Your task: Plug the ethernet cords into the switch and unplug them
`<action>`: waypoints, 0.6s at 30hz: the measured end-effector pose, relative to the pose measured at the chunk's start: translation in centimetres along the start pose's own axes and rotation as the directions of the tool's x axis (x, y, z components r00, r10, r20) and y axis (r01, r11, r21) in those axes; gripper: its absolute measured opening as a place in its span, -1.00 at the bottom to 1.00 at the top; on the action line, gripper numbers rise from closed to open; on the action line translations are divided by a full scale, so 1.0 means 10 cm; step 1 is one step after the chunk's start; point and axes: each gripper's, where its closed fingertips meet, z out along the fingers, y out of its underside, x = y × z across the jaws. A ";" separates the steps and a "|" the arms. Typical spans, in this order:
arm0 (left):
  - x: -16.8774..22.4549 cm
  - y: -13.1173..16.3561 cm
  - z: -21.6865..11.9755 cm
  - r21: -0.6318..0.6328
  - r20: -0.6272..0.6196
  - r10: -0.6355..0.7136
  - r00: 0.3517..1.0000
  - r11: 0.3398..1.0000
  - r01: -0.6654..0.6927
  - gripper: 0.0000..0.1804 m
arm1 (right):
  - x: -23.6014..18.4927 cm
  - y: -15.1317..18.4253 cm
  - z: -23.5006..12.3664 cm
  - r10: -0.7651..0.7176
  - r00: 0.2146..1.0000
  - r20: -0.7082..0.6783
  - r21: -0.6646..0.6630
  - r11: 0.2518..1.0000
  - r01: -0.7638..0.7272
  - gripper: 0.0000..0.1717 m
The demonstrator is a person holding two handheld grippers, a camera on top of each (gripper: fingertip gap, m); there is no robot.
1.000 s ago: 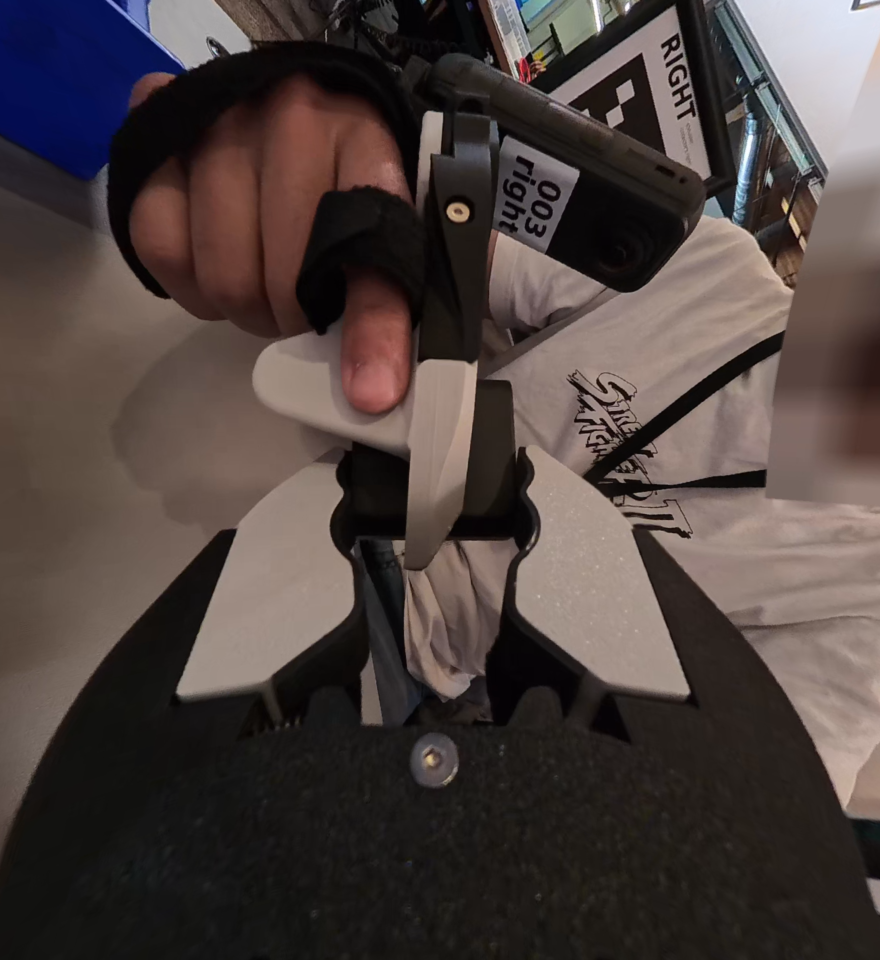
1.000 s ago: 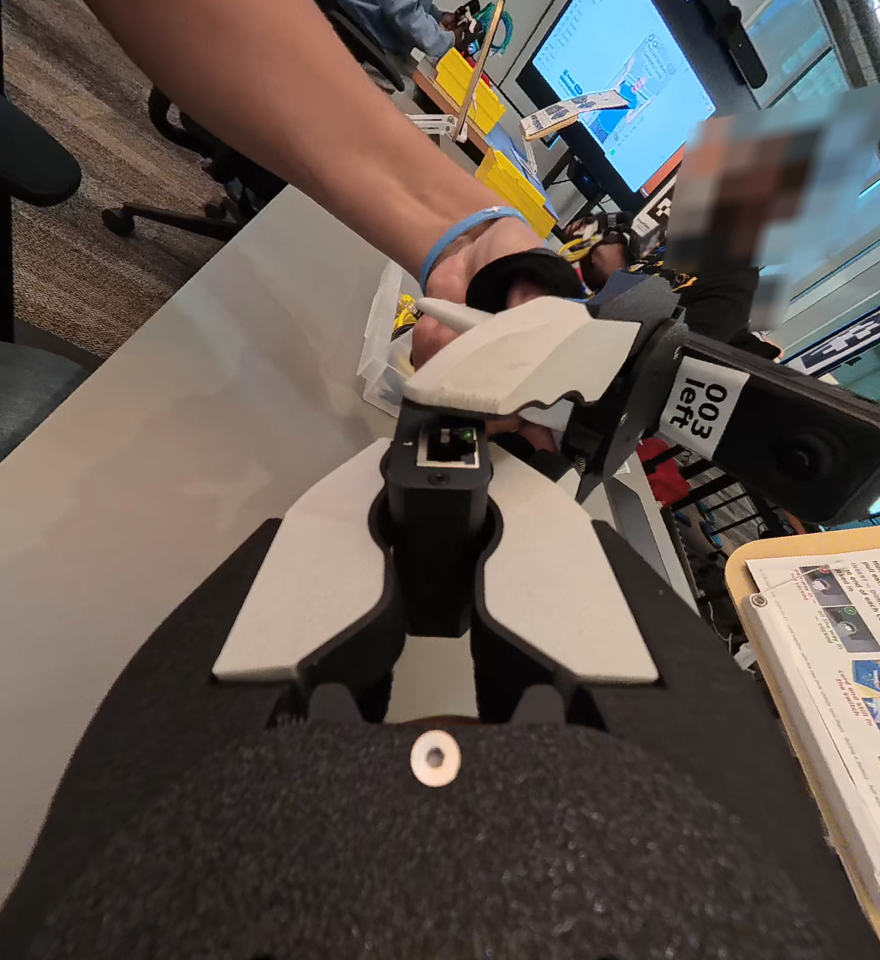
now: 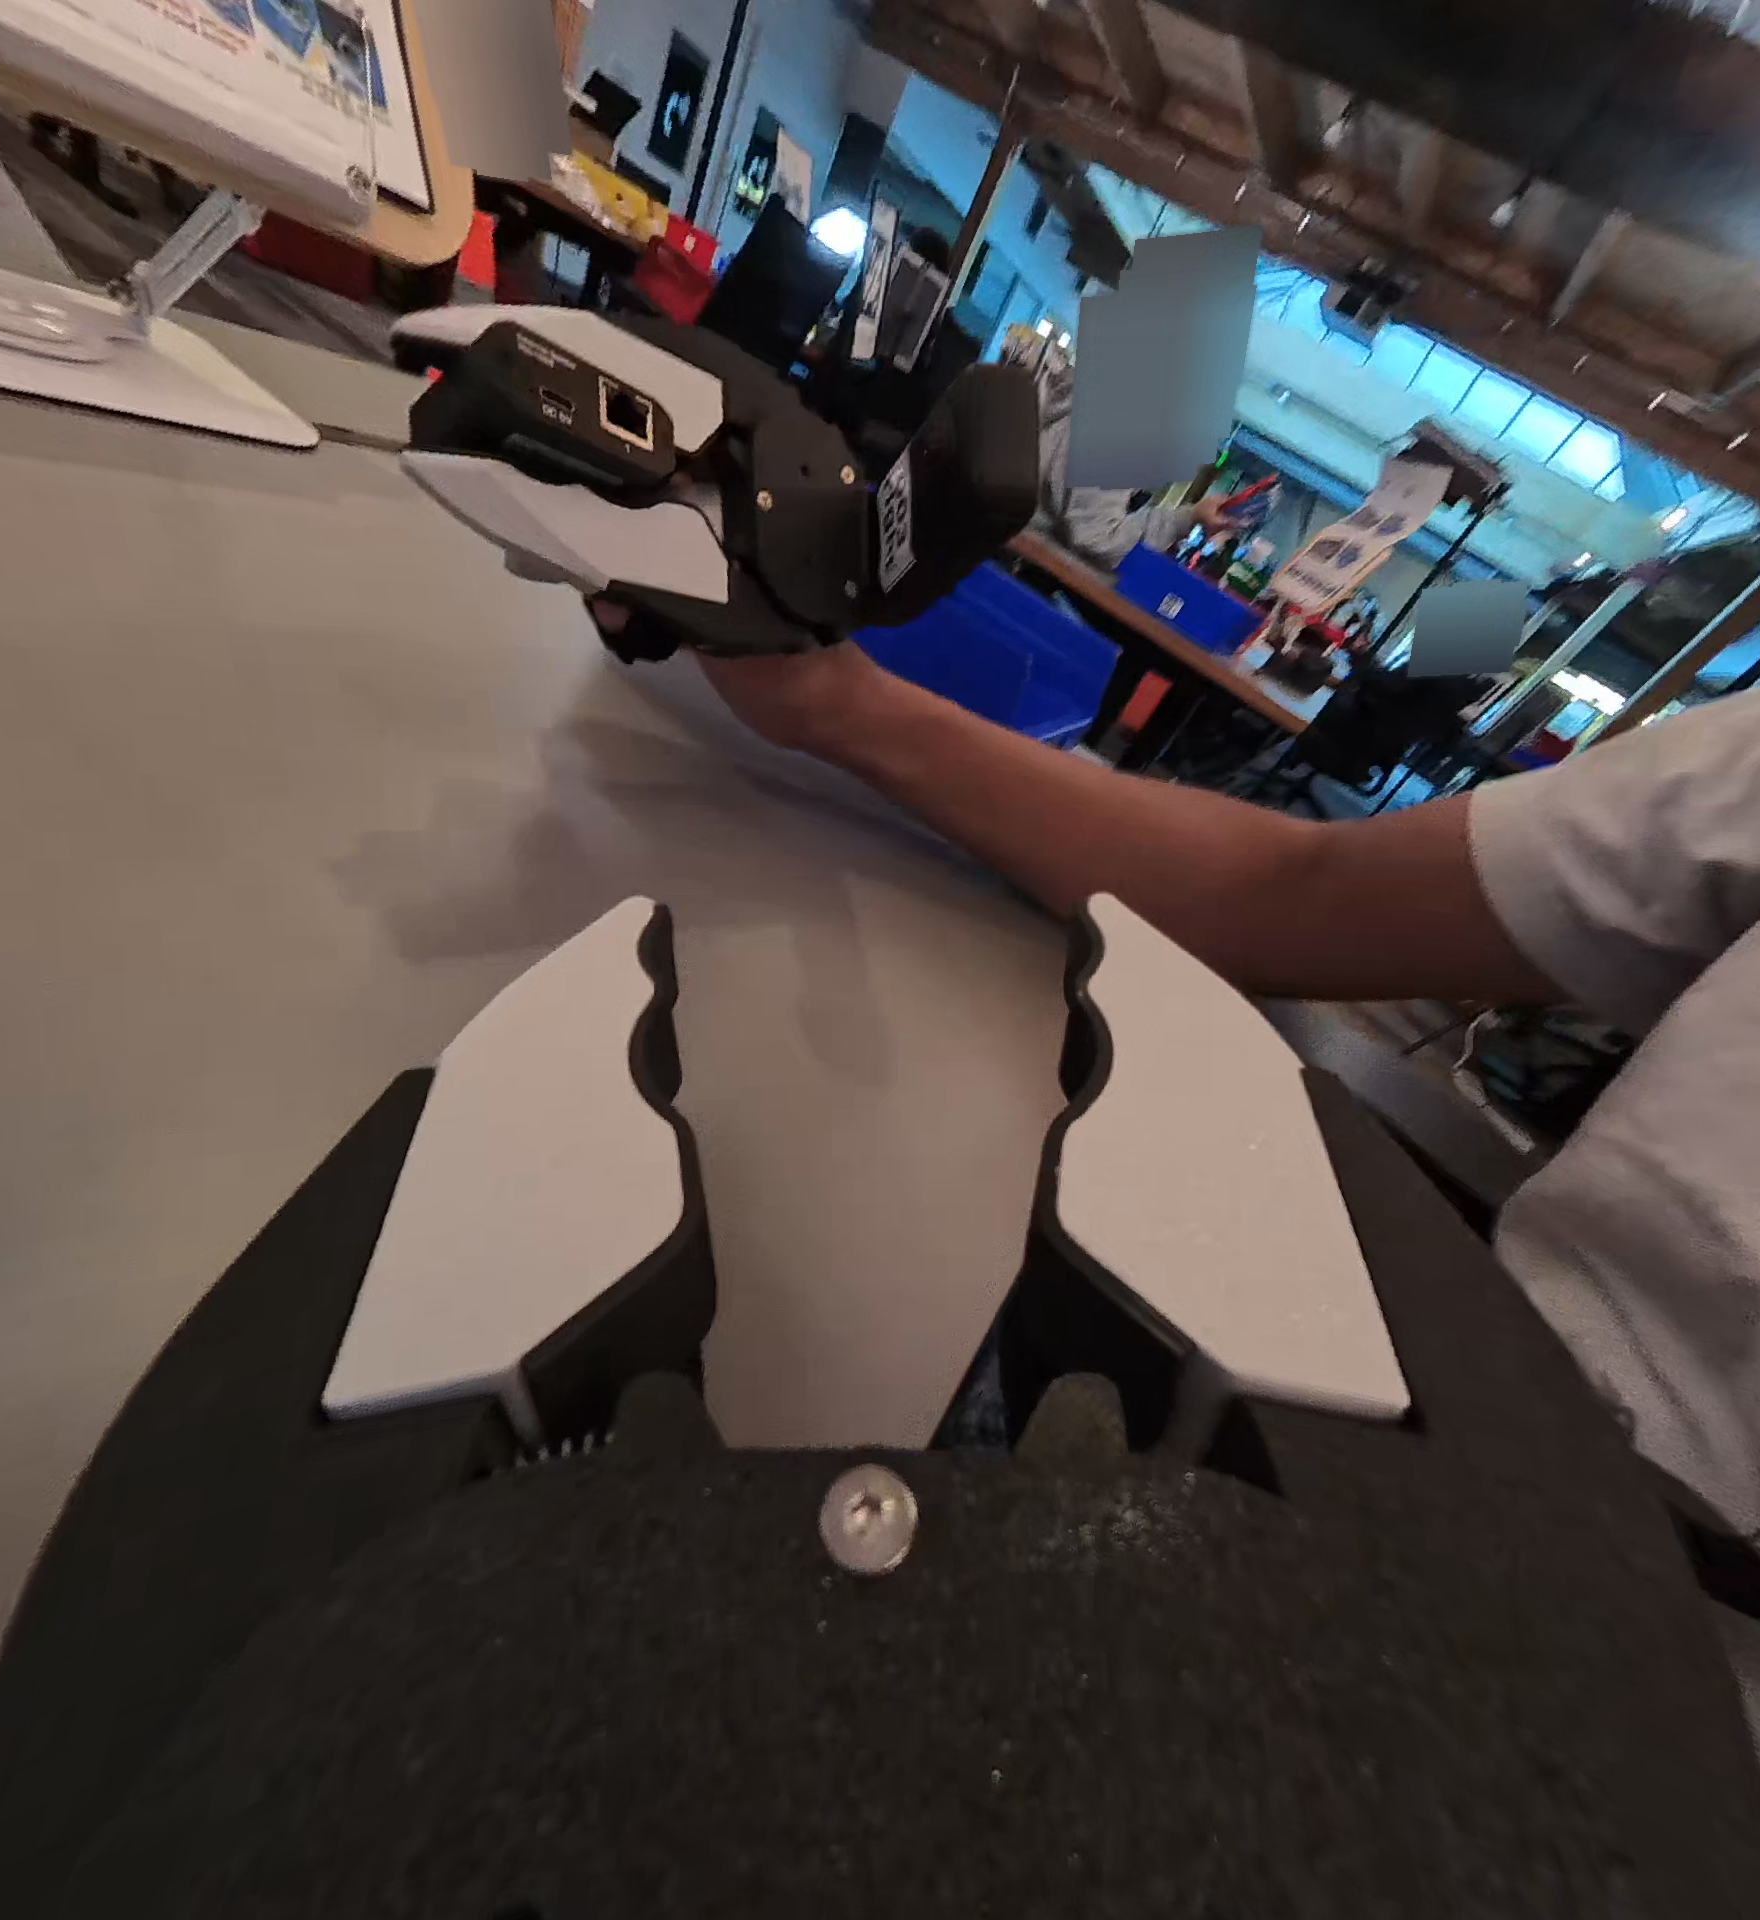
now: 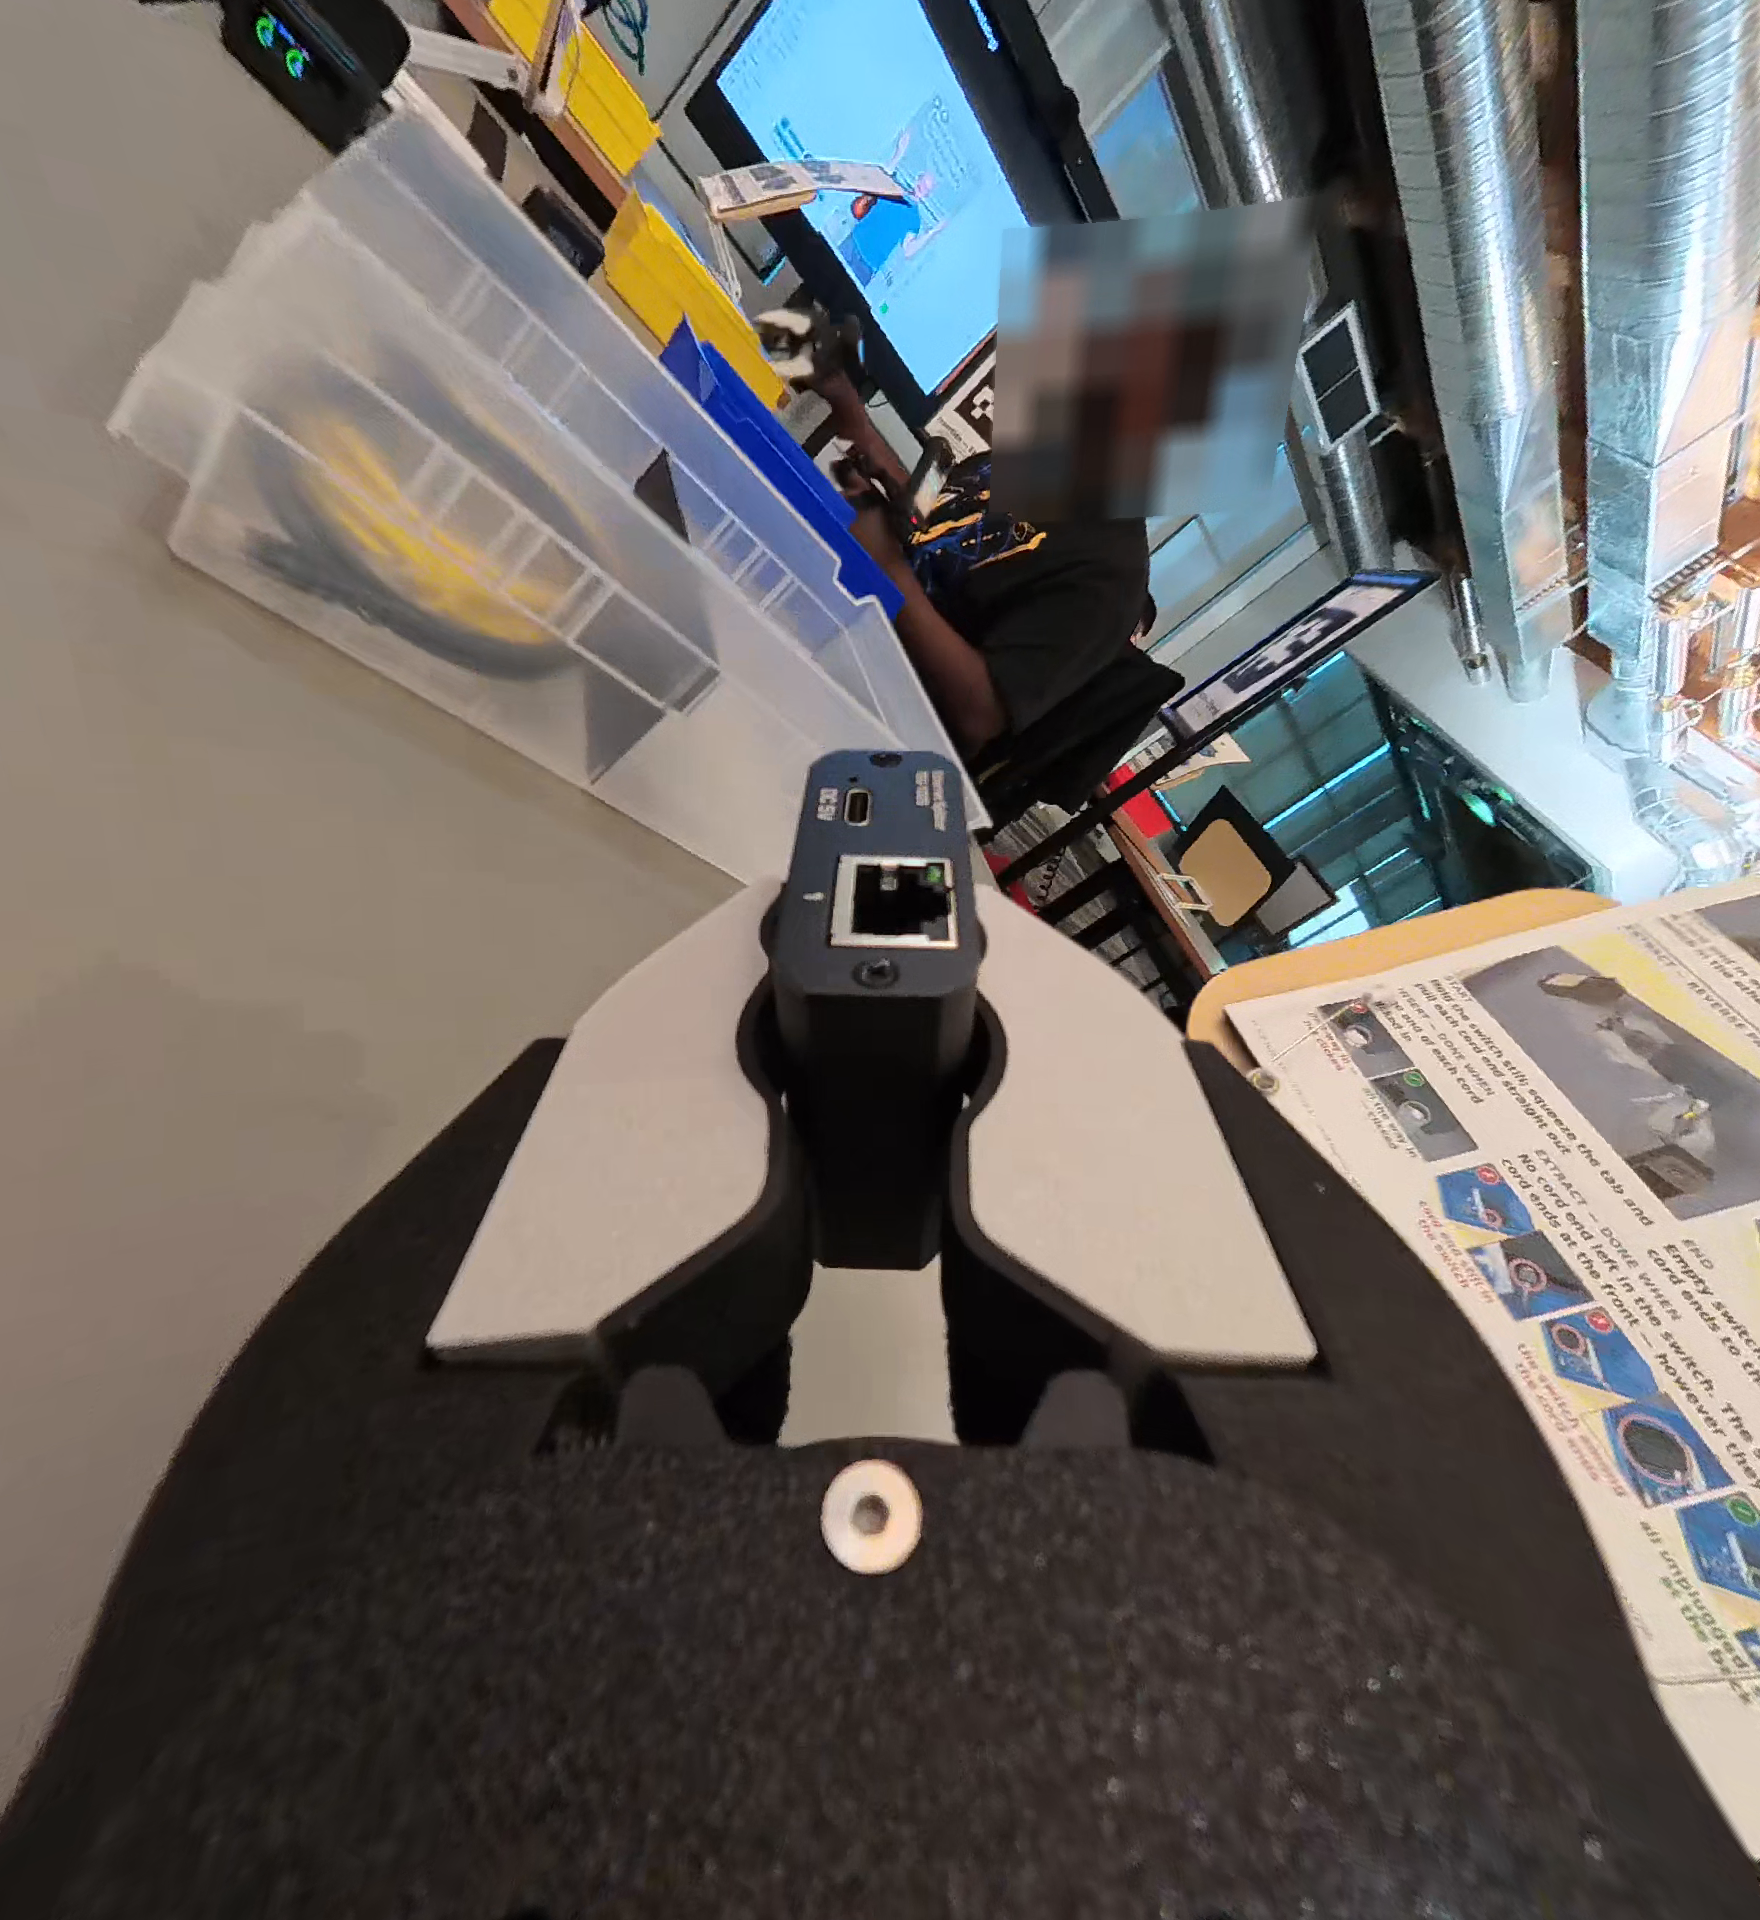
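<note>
Switch: a small dark box (image 4: 881,997), pinched between the two pale fingers (image 4: 637,1143) of the right gripper (image 4: 876,1039). Its end face points away from the camera, with one network socket at the centre and a small slot port at 12 o'clock of it. No cord is plugged in.
Switch from the other side: in the left wrist view the box (image 3: 554,416) sits at 11 o'clock, lifted above the table, a pale finger above and a pale finger below it.
Right gripper: closed on the box from both sides, pads pressed to its flanks; the box stands out past the fingertips.
Right arm: a bare forearm (image 3: 1115,831) reaches from 3 o'clock toward 11 o'clock over the table, the hand under the tool body, a pale short sleeve (image 3: 1634,862) at the upper arm.
Left gripper: its fingers (image 3: 543,1143) are spread wide, with only bare table showing between them (image 3: 871,966); it points along the table top toward the right arm.
Table: a pale grey surface (image 3: 180,779) under both tools.
Clear bins: a row of see-through plastic trays (image 4: 502,499) at 10 o'clock of the box in the right wrist view; the nearest one holds coiled yellow and grey cords (image 4: 408,551), blurred.
Coloured bins: yellow (image 4: 668,260) and blue (image 4: 782,457) ones behind the clear trays; their contents cannot be told.
Instruction sheet: a printed page on a wooden board (image 4: 1541,1247) at 3 o'clock of the box.
</note>
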 end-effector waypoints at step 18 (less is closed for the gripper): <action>-0.38 0.27 -0.01 -0.208 0.223 0.081 0.972 0.978 -0.034 -0.26 | -0.28 0.19 -0.04 -0.227 0.974 -0.018 -0.071 0.972 0.225 -0.71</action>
